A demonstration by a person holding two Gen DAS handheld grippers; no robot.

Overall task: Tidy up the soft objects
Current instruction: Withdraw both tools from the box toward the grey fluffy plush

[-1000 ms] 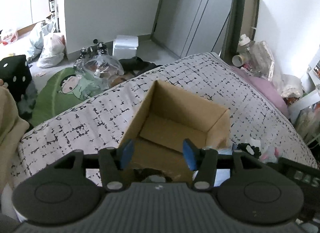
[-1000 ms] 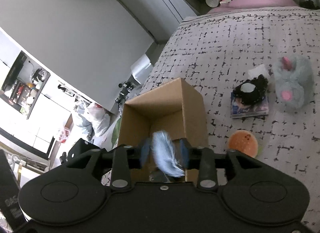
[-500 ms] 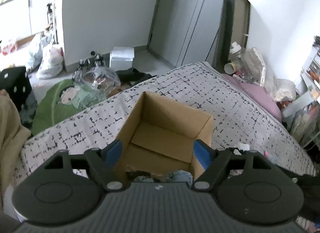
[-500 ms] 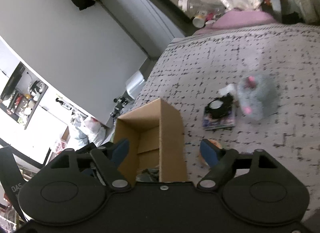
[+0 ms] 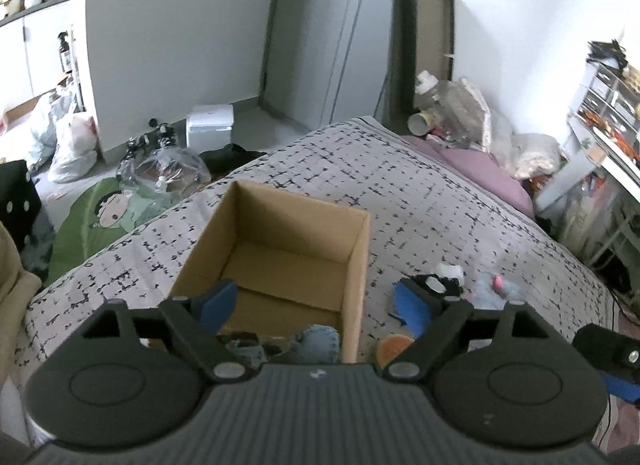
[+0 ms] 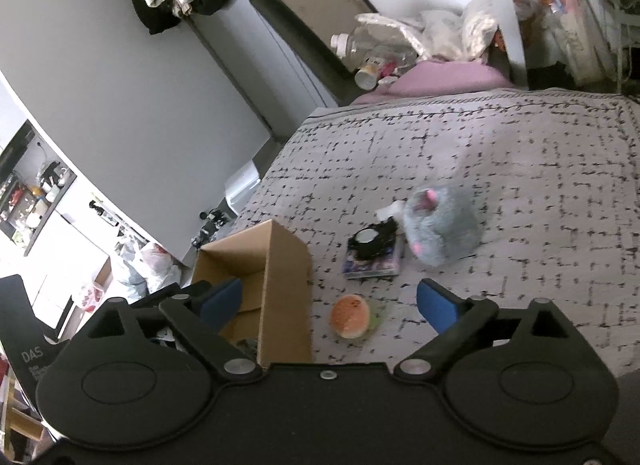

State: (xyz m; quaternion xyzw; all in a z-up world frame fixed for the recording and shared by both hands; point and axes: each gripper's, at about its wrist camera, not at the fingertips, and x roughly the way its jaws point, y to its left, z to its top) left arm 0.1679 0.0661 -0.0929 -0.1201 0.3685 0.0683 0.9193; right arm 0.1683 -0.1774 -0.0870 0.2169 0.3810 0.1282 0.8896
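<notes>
Both hand-held grippers wide open and empty above bed w/ cardboard box.

Left hand-held gripper (image 5: 316,303) hangs over the open cardboard box (image 5: 280,253), jaws spread wide, nothing between them; a light-blue soft item (image 5: 318,343) lies inside the box at its near edge, partly hidden by the gripper body. Right hand-held gripper (image 6: 328,303) is also spread wide w/ nothing held, over the bed (image 6: 520,153) just right of the cardboard box (image 6: 276,285). Orange round plush (image 6: 350,316) lies on the bed near the box's right wall. Further back a black fuzzy item (image 6: 370,243) sits on a flat pack (image 6: 372,265), and the grey plush mouse (image 6: 440,231) w/ pink ears is just beside them, approx. touching.
</notes>
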